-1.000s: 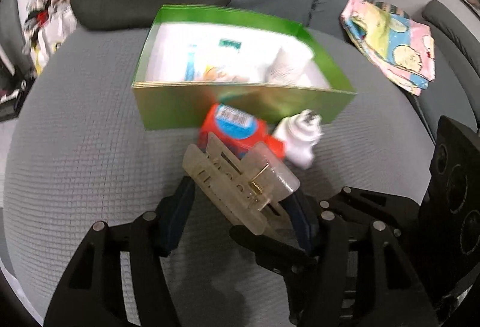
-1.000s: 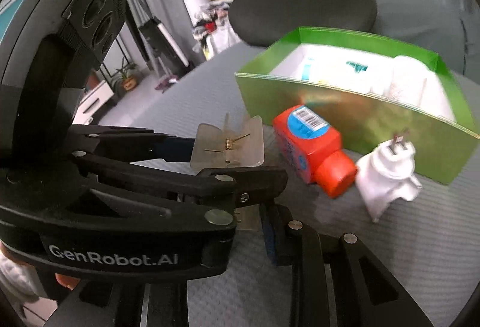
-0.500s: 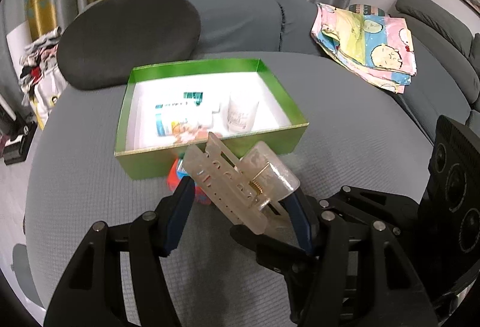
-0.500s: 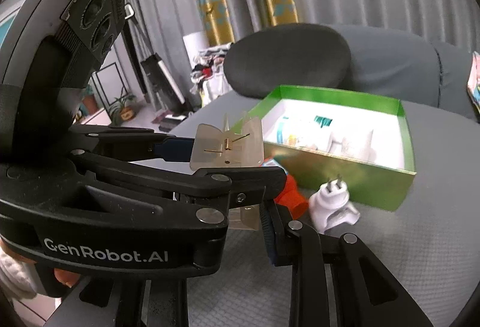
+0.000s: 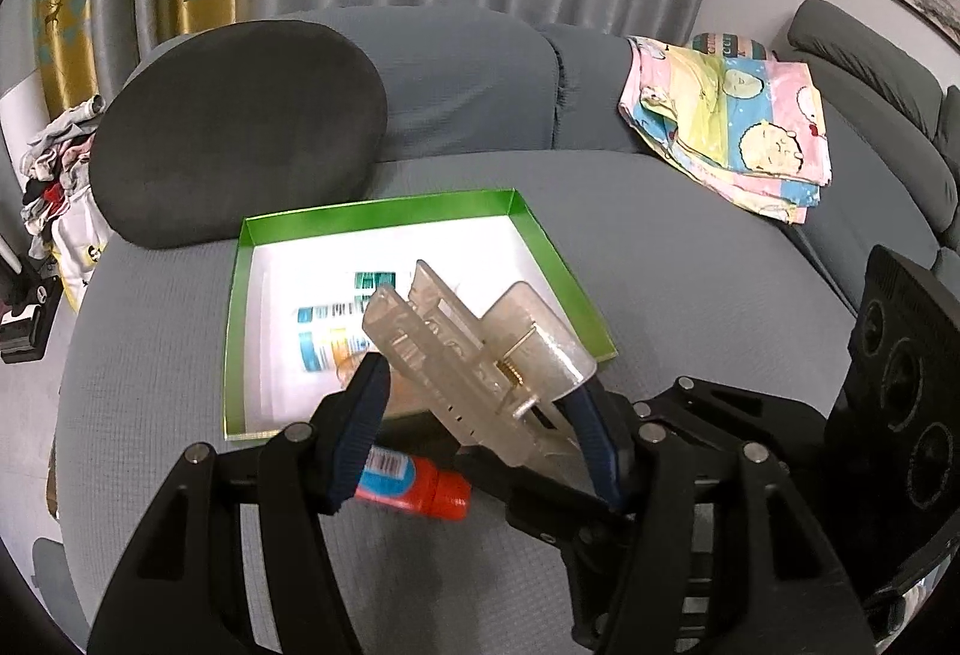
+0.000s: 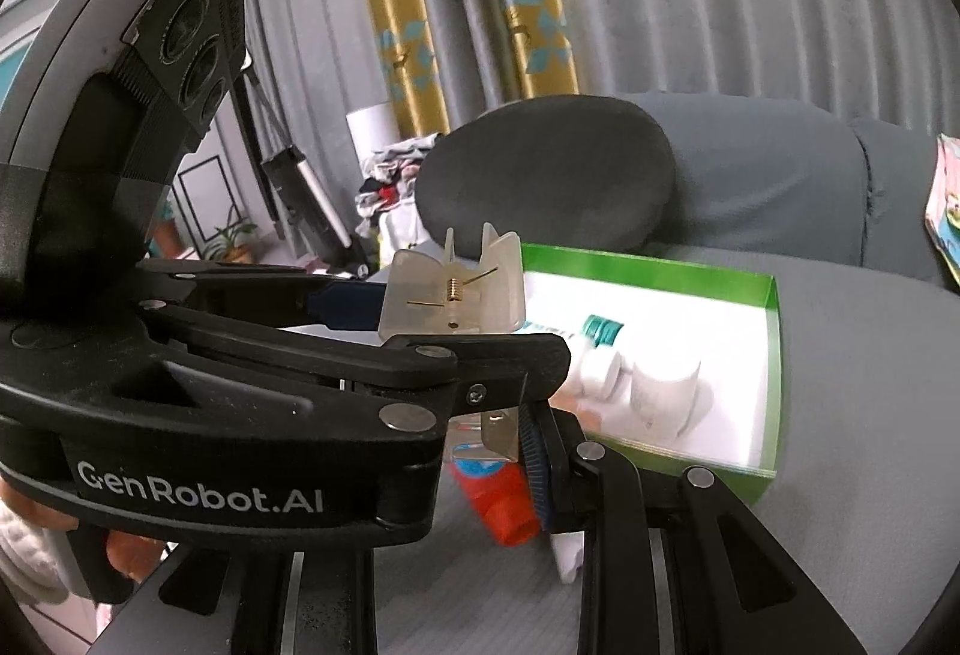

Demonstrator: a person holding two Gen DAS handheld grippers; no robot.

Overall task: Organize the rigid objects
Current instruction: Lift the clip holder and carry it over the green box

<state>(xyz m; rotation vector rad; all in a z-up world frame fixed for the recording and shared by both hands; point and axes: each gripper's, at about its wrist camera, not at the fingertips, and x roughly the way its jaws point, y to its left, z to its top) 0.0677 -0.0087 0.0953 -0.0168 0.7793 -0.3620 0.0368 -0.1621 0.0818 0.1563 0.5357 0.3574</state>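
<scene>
My left gripper (image 5: 480, 415) is shut on a clear plastic clip (image 5: 474, 349) and holds it in the air, just short of the green box (image 5: 540, 241); the clip also shows in the right wrist view (image 6: 456, 292). The box holds a tube (image 5: 336, 331) and a white cup (image 6: 666, 391). A red bottle (image 5: 414, 487) lies on the sofa seat in front of the box, and a white plug (image 6: 567, 553) lies beside it. Only one finger (image 6: 540, 481) of my right gripper shows, behind the left gripper's body.
A dark round cushion (image 5: 240, 126) leans behind the box. A folded colourful cloth (image 5: 732, 114) lies on the sofa at the back right. A pile of clothes (image 5: 54, 175) sits beyond the sofa's left edge.
Both grippers have risen and pulled back from the box, so I now look down into it. The left gripper keeps the clip. The bottle and plug have not moved.
</scene>
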